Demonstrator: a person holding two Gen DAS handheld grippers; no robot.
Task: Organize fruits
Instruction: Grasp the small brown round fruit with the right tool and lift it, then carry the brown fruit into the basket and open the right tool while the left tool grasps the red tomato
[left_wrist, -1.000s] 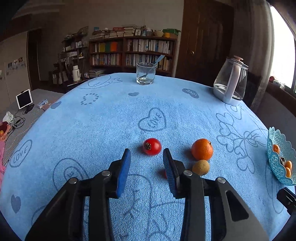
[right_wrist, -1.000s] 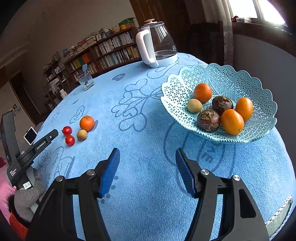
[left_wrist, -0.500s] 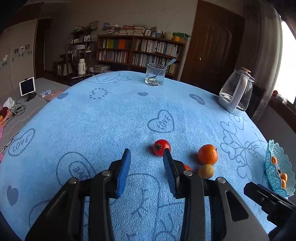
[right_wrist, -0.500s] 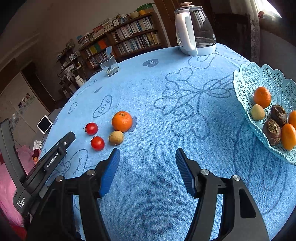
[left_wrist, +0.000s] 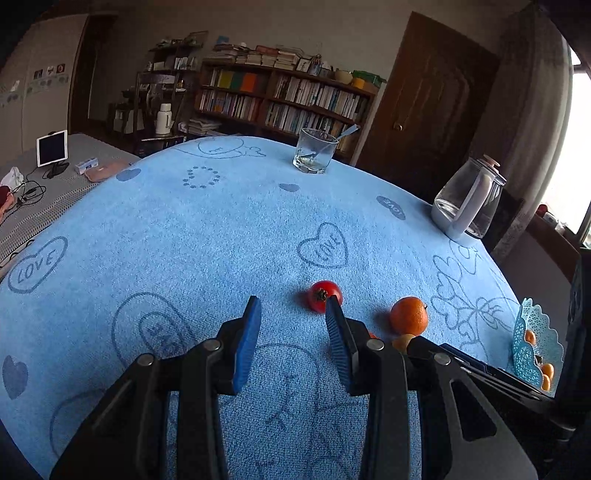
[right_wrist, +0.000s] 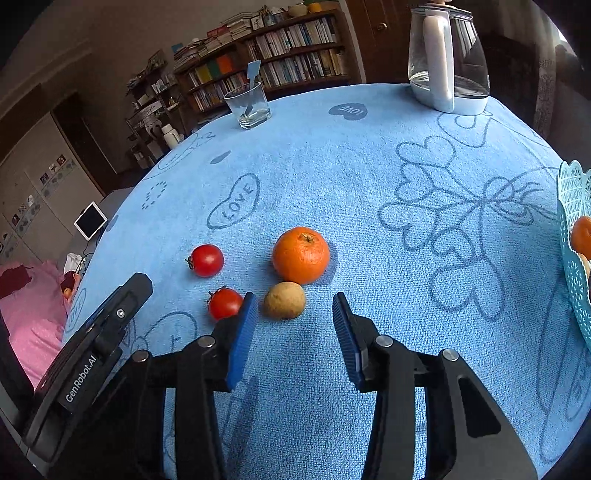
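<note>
On the blue cloth lie an orange, a small tan fruit and two red tomatoes, one farther and one nearer. My right gripper is open and empty, its fingers just short of the tan fruit. My left gripper is open and empty; a tomato sits just beyond its right fingertip. The orange and the tan fruit show to its right. The turquoise lattice basket holds several fruits at the far right.
A glass kettle stands at the table's far right. A drinking glass with a spoon stands at the far edge. The basket's rim shows at the right edge. Bookshelves and a door lie behind the table.
My right gripper has swung left from the basket to the loose fruits and come close to the tan fruit. My left gripper has drifted left and back a little. Both stay open.
</note>
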